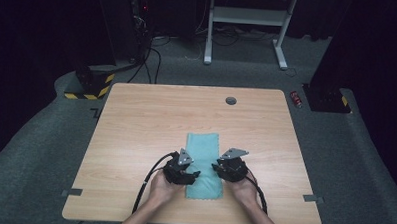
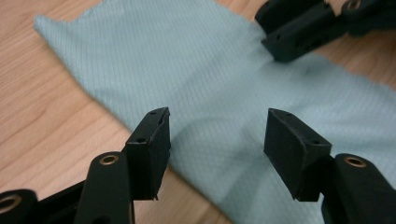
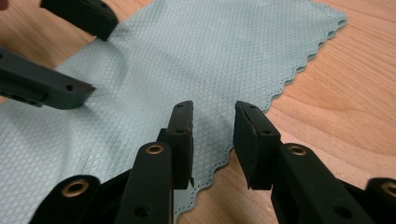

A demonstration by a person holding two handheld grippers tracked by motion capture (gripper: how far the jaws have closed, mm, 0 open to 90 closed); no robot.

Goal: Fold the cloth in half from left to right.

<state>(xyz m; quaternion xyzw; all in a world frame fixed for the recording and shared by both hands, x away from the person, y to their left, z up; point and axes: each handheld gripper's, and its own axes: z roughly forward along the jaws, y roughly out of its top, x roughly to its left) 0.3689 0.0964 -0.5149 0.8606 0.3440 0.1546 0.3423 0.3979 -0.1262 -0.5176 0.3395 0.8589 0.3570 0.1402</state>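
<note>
A pale teal cloth (image 1: 203, 162) lies as a long strip on the wooden table (image 1: 136, 120), near the front middle. My left gripper (image 1: 194, 175) is at the cloth's left edge and my right gripper (image 1: 217, 167) at its right edge, the two facing each other. In the left gripper view, the left gripper (image 2: 217, 116) is wide open just above the cloth (image 2: 201, 70). In the right gripper view, the right gripper (image 3: 212, 106) is open with a narrower gap, over the scalloped edge of the cloth (image 3: 196, 51). Nothing is between either pair of jaws.
A small grey disc (image 1: 231, 100) is set into the table's far side. Tape marks (image 1: 71, 192) sit near both front corners. On the floor beyond are a white desk frame (image 1: 247, 16), a red can (image 1: 297, 99) and a yellow-black striped base (image 1: 90, 85).
</note>
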